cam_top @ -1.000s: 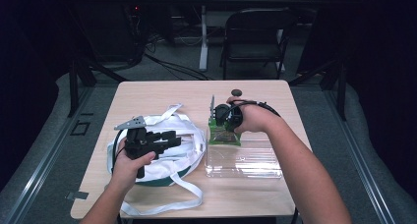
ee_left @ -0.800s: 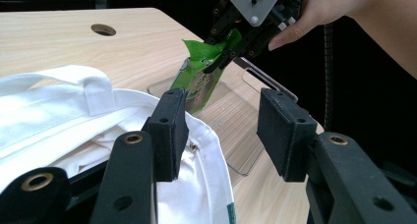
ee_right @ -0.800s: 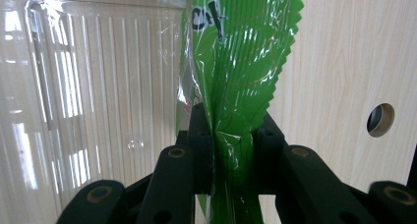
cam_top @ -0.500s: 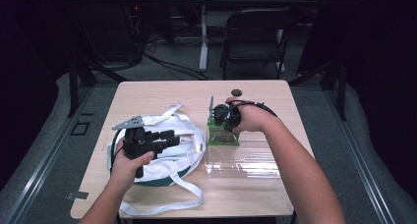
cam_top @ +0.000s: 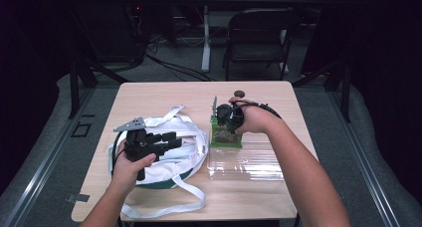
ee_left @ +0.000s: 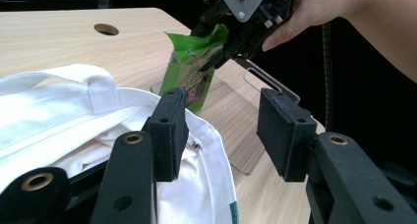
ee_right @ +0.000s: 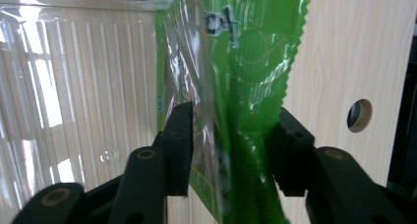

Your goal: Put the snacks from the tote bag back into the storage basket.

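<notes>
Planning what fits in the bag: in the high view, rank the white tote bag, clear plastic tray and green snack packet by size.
1. White tote bag, largest.
2. Clear plastic tray, clearly smaller.
3. Green snack packet, smallest, though it stands upright and is partly hidden.

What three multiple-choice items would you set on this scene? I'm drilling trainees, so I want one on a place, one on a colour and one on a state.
1. Where does the green snack packet stand?
A. inside the white bag
B. at the edge of the clear tray
C. on the chair

2. What colour is the cloth bag under the left gripper?
A. white
B. red
C. black

3. How do the right gripper jaws stand?
A. shut with nothing near them
B. gripping the white bag
C. apart, with the packet between them

Answers: 1 B, the high view shows the packet upright at the tray's far left corner. 2 A, the fabric is white with white straps. 3 C, the jaws have just been opening and the right gripper view shows them spread on either side of the packet.
</notes>
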`<state>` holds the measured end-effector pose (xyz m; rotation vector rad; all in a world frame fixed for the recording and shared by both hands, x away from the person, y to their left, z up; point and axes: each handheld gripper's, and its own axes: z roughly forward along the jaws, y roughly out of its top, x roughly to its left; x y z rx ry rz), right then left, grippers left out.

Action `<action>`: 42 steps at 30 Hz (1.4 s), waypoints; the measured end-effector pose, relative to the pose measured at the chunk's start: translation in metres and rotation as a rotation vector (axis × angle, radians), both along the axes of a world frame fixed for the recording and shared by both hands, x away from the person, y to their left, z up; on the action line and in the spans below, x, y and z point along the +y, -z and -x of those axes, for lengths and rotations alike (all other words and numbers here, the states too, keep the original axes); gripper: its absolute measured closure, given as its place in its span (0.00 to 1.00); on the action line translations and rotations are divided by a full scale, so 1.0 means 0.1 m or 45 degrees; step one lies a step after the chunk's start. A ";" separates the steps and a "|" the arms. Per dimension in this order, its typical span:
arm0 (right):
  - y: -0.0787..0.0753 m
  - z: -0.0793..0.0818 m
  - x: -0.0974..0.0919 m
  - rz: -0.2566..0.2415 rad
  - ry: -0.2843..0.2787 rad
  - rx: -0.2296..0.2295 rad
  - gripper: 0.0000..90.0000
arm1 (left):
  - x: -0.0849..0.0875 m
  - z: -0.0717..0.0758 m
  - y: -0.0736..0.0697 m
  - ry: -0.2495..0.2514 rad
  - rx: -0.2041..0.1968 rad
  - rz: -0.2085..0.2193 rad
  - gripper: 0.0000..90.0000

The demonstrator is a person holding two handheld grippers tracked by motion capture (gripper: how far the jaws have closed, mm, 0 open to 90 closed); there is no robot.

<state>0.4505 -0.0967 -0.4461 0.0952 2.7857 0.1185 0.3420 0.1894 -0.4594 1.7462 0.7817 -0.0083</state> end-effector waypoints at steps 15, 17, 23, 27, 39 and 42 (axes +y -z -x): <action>-0.07 -0.02 -0.03 -0.045 0.035 -0.046 0.53 | 0.00 0.00 0.00 -0.002 0.000 0.000 0.60; -0.08 -0.01 -0.03 -0.050 0.037 -0.040 0.52 | 0.00 0.00 0.00 -0.005 0.001 0.002 0.60; -0.11 0.00 -0.03 -0.064 0.045 -0.035 0.51 | 0.00 0.00 0.00 -0.008 0.001 0.005 0.60; -0.13 0.01 -0.03 -0.076 0.049 -0.033 0.51 | 0.00 0.00 0.00 -0.009 0.001 0.005 0.60; -0.17 0.03 -0.02 -0.086 0.049 -0.036 0.50 | 0.00 0.00 0.00 -0.015 0.002 0.007 0.60; -0.18 0.04 -0.02 -0.090 0.048 -0.039 0.50 | 0.00 0.00 0.00 -0.015 0.004 0.005 0.60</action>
